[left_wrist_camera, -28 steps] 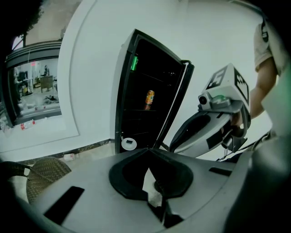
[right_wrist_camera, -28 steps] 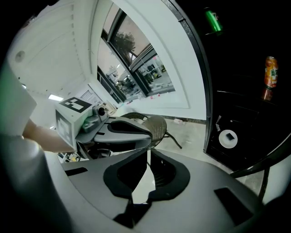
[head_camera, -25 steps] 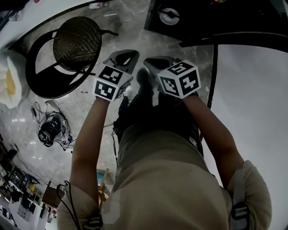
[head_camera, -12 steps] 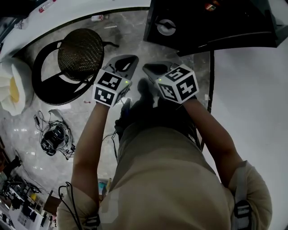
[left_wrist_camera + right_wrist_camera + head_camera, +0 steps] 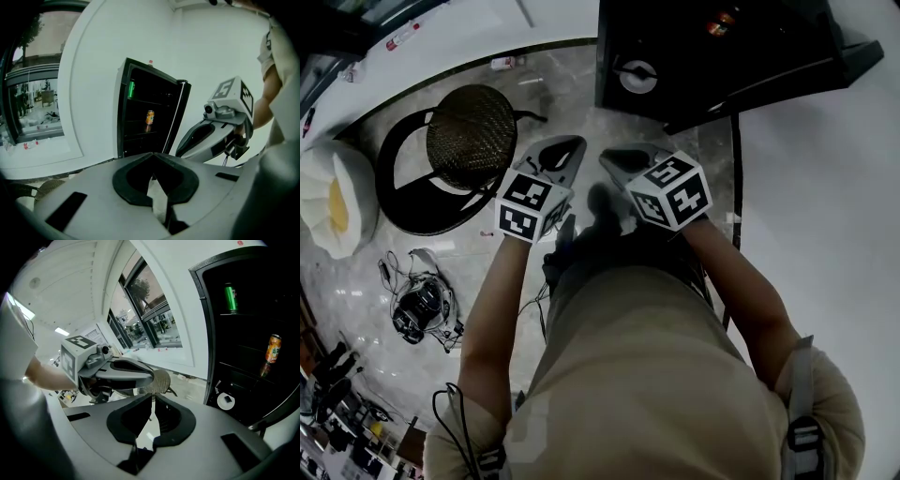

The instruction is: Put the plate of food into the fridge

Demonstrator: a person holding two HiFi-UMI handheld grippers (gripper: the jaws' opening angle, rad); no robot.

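Observation:
A black fridge (image 5: 712, 42) stands open ahead of me, its door (image 5: 180, 115) swung to the right. On its floor lies a small white plate (image 5: 633, 75) with a dark bit on it, which the right gripper view also shows as the plate (image 5: 226, 401). An orange can (image 5: 149, 117) and a green can (image 5: 131, 89) stand on upper shelves. My left gripper (image 5: 567, 145) and right gripper (image 5: 616, 157) hover side by side in front of the fridge, above the floor. Both are shut with nothing between their jaws.
A round wicker chair (image 5: 469, 122) on a black ring frame stands to the left. A white and yellow seat (image 5: 333, 197) lies further left, and a tangle of cables (image 5: 417, 305) is on the marble floor. A white wall (image 5: 825, 234) runs along the right.
The fridge has come further into the head view and the plate inside it sits lower in the picture. Both grippers stay shut, side by side.

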